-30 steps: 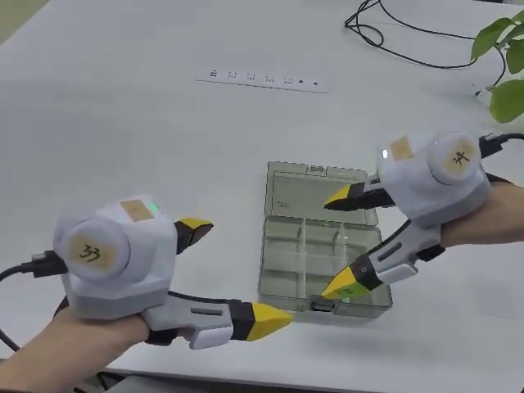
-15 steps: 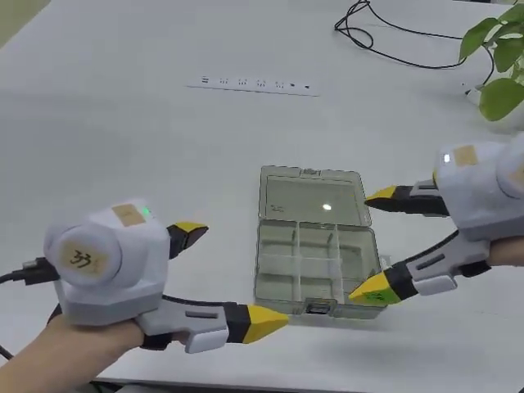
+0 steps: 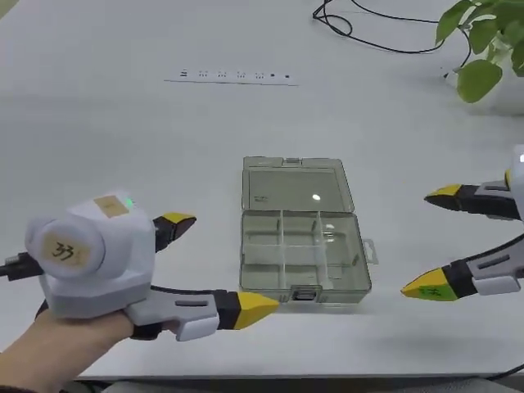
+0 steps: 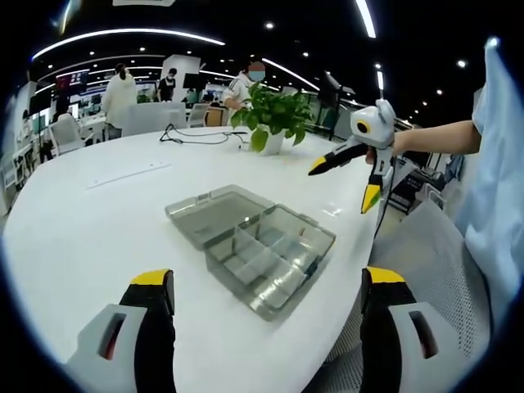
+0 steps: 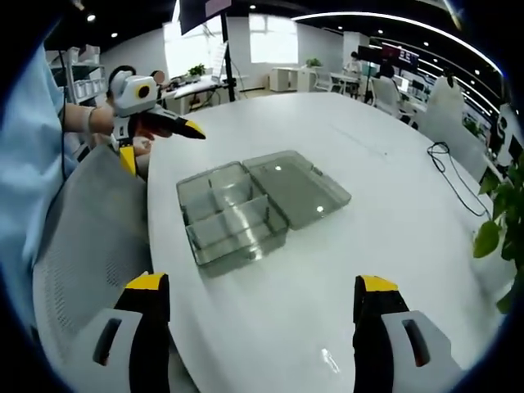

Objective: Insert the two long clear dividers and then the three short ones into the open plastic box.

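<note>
Two pairs of jaws stand spread wide and empty beside the open plastic box (image 3: 303, 266) on the white table (image 3: 123, 131) — the left gripper (image 3: 223, 262) near its front-left corner, the right gripper (image 3: 427, 241) off to its right; neither touches it. Clear dividers (image 3: 282, 233) stand in the box's base, splitting it into compartments; the lid (image 3: 296, 187) lies flat behind — folded fully open.
</note>
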### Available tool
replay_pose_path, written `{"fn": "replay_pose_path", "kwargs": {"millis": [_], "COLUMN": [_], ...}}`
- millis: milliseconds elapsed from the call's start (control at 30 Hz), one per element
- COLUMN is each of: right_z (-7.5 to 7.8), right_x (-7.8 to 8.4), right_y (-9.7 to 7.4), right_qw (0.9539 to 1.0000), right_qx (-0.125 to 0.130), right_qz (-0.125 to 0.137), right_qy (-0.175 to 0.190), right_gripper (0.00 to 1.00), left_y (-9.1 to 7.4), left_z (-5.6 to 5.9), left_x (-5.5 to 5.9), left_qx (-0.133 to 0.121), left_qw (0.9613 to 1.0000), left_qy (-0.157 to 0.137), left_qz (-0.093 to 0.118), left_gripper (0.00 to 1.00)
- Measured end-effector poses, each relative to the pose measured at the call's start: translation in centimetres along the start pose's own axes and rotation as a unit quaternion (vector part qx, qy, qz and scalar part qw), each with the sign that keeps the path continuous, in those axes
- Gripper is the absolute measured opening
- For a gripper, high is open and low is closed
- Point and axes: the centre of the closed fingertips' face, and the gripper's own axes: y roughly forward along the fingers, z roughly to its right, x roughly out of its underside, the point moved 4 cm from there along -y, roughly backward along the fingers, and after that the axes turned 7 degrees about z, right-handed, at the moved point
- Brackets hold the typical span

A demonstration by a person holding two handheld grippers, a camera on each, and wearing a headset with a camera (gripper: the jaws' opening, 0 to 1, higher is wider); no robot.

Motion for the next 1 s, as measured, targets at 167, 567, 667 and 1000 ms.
{"fn": "replay_pose_path", "kwargs": {"millis": [167, 567, 667, 1000], "right_z": [0.9, 2.2, 2.4, 3.5], "right_x": [1.4, 4.1, 4.5, 6.4], "right_y": [-1.4, -3.6, -3.8, -4.1], "right_qw": [0.9998, 0.9986, 0.9984, 0.9951], "right_qx": [0.016, 0.032, 0.033, 0.011], "right_qz": [-0.009, -0.04, -0.044, -0.096], "right_qy": [0.01, 0.016, 0.016, -0.021], "right_gripper": [0.93, 0.91, 0.91, 0.83], "left_y": [0.2, -0.1, -0.1, -0.4], "left_z": [0.2, 0.3, 0.3, 0.2], "left_x": [0.1, 0.1, 0.2, 0.1], "left_qx": [0.0, -0.003, -0.005, -0.007], "left_qw": [1.0, 1.0, 1.0, 1.0], "left_qy": [0.0, 0.0, 0.0, 0.002], "left_qz": [-0.001, -0.003, -0.004, -0.007], "left_gripper": [0.97, 0.97, 0.97, 0.97]}}
